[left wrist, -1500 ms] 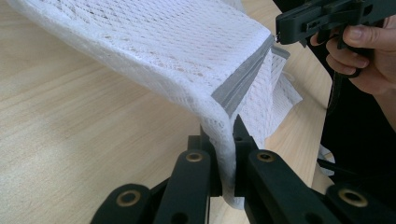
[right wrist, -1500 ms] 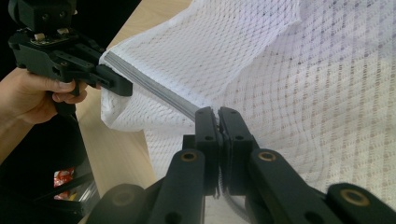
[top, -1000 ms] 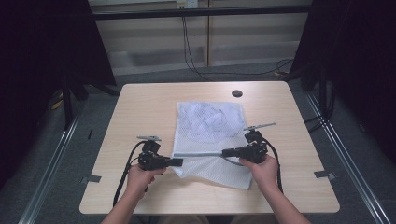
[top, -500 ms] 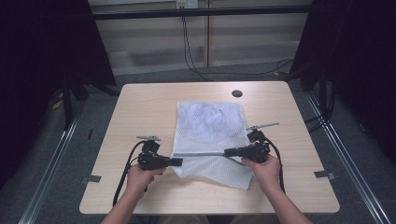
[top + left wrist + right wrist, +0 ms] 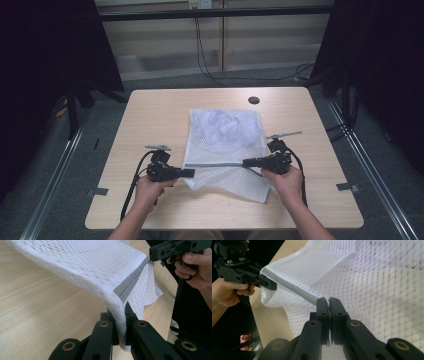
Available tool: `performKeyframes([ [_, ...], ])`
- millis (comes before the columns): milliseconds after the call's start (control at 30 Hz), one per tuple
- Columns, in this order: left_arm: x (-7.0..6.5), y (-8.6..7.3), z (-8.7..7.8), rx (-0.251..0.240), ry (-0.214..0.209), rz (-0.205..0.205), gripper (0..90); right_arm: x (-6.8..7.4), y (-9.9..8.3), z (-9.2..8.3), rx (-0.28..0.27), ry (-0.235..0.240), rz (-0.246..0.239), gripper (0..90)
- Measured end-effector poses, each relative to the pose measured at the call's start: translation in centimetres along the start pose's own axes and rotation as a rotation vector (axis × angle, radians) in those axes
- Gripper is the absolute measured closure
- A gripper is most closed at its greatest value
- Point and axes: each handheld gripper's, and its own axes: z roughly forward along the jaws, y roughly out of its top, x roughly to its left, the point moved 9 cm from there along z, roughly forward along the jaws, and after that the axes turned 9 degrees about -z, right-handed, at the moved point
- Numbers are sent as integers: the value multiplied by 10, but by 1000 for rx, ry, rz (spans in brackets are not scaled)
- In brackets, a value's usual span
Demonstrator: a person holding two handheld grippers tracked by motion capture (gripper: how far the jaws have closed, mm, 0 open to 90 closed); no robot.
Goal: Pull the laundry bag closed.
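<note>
A white mesh bag [image 5: 223, 145] lies in the middle of the wooden table [image 5: 150, 115], a bit toward the near side. A grey zipper strip [image 5: 215, 164] runs across the bag from left to right. The left gripper [image 5: 191, 173] is clenched on the left end of the bag, with the white net squeezed between its black jaws, right by the zipper. The right gripper [image 5: 246, 162] is clenched on the right end of the zipper strip. The near part of the bag is lifted a little off the table between the two grippers. The far part of the bag rests flat on the table. A small dark round hole [image 5: 254, 100] sits in the table on the far side.
</note>
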Motion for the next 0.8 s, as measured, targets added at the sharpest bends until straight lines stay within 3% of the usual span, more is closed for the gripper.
performKeyframes([
  [800,-1,0,0,4,2,3,896,-5,-3,-4,4,-9,9,875],
])
